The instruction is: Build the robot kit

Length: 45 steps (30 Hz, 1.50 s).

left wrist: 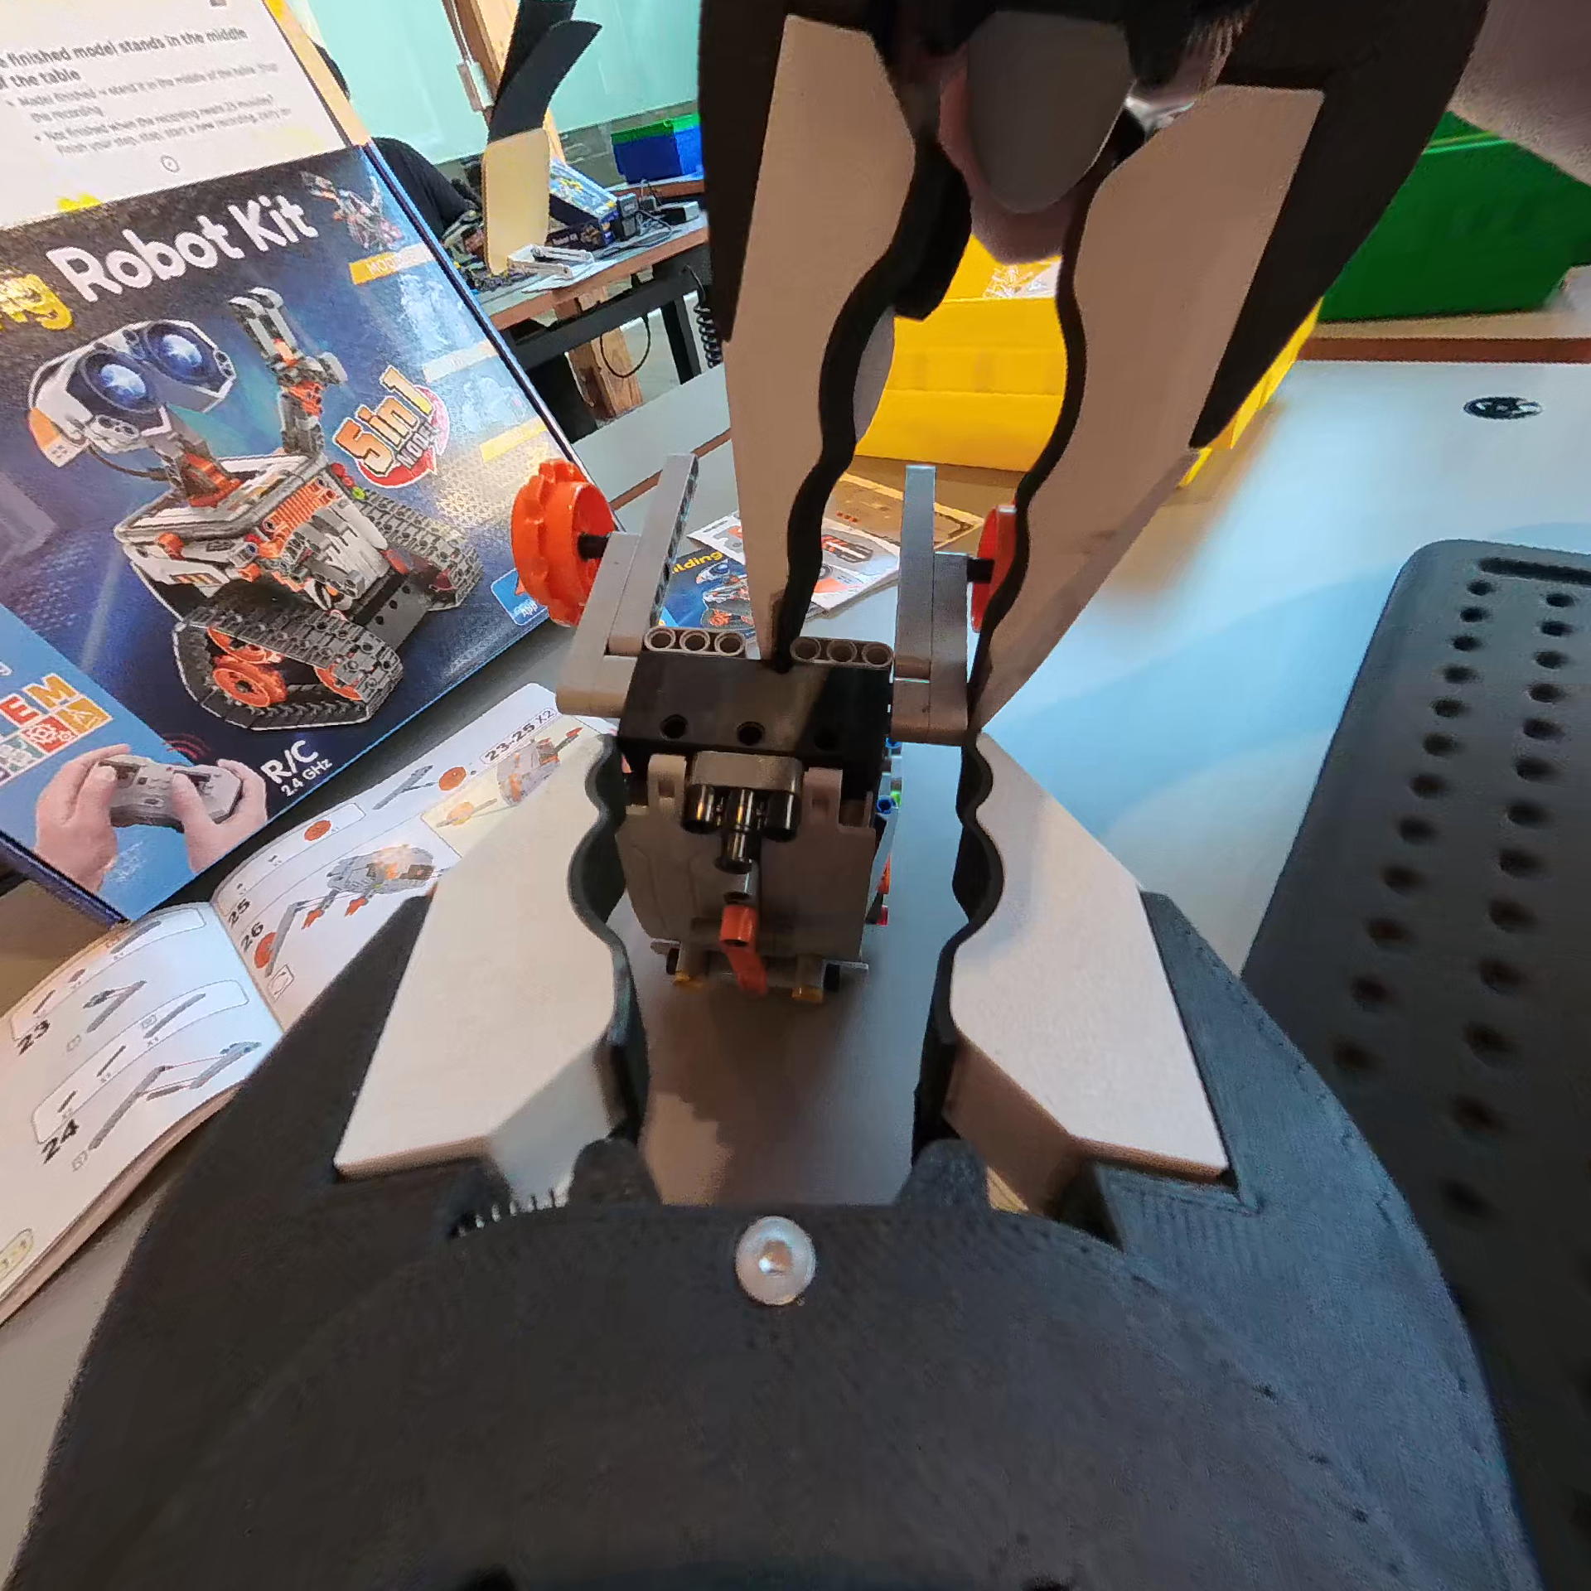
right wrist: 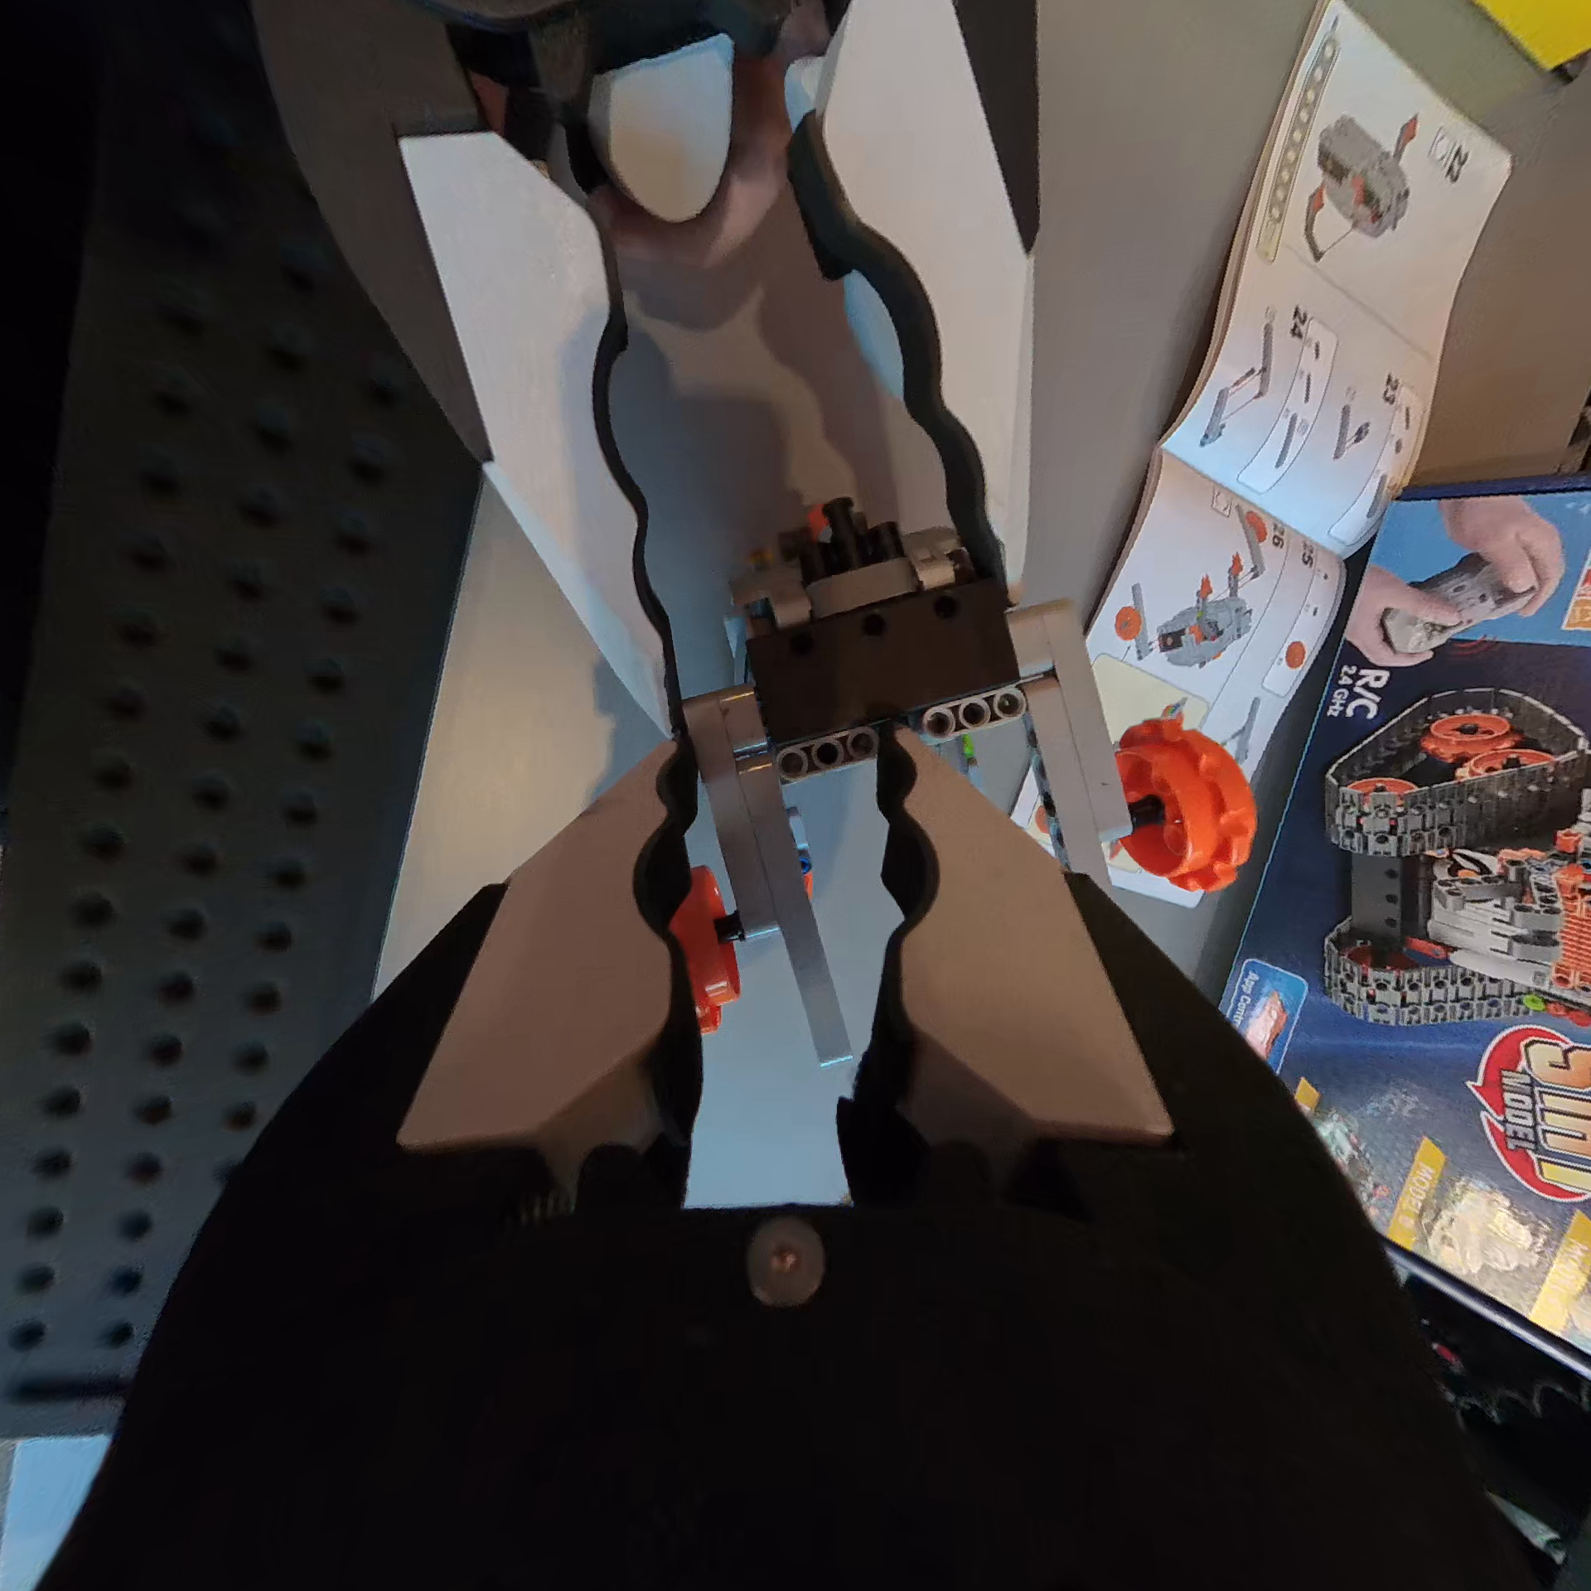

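A small brick model [left wrist: 758,715] with a black block, grey beams and a motor stands on the pale table. It has an orange wheel on each side [left wrist: 560,551] [left wrist: 999,560]. My left gripper [left wrist: 788,766] is closed around its body, with the pads against both sides. My right gripper [left wrist: 882,689] comes in from the far side and pinches the model's grey three-hole beam and side arm. In the right wrist view the right gripper [right wrist: 788,758] clamps that grey beam [right wrist: 826,758], and the left gripper [right wrist: 835,646] holds the model [right wrist: 878,663] from beyond.
The blue kit box [left wrist: 215,516] stands to the left, with an open instruction booklet [left wrist: 172,990] in front of it. A black perforated tray [left wrist: 1464,861] lies on the right. A leaflet [left wrist: 861,551], a yellow bin [left wrist: 973,370] and a green bin [left wrist: 1464,232] sit behind. Both grippers' tips are close together, under 4 cm apart.
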Available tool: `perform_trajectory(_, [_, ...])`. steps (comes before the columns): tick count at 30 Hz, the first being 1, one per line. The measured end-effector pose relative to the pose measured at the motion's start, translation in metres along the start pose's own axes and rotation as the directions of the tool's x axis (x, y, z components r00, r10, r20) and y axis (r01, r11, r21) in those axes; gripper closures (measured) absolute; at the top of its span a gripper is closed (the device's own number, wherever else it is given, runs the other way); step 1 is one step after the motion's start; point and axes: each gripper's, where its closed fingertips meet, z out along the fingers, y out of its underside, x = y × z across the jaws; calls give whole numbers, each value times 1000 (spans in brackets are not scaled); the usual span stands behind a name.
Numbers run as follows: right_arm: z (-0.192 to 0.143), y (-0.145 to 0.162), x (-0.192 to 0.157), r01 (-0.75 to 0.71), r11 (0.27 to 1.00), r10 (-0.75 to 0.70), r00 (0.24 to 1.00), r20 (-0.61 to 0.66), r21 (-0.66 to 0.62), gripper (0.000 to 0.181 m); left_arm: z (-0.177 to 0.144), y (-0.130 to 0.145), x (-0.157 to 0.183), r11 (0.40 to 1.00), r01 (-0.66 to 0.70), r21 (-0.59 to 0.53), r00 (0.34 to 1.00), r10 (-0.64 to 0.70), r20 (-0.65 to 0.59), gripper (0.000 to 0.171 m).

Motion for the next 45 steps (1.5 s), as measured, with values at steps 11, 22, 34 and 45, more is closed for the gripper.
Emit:
perform_trajectory(11, [-12, -1, -10, 34, 998, -37, 998, 55, 57, 129, -4, 2, 7, 998, -64, -8, 998, 64, -27, 95])
perform_trajectory(22, [-87, 2, 6, -159, 724, 273, 960, -67, 672, 130, -40, 24, 4, 997, -77, 5, 996, 78, -52, 96])
perform_trajectory(34, [-1, 20, -13, 80, 815, 57, 975, -216, 574, 112, -52, 36, 11, 977, -215, 19, 972, 215, -96, 96])
perform_trajectory(45, [19, -12, -10, 210, 804, -119, 973, -196, 556, 111, -44, 56, 13, 960, -274, -60, 956, 265, -128, 96])
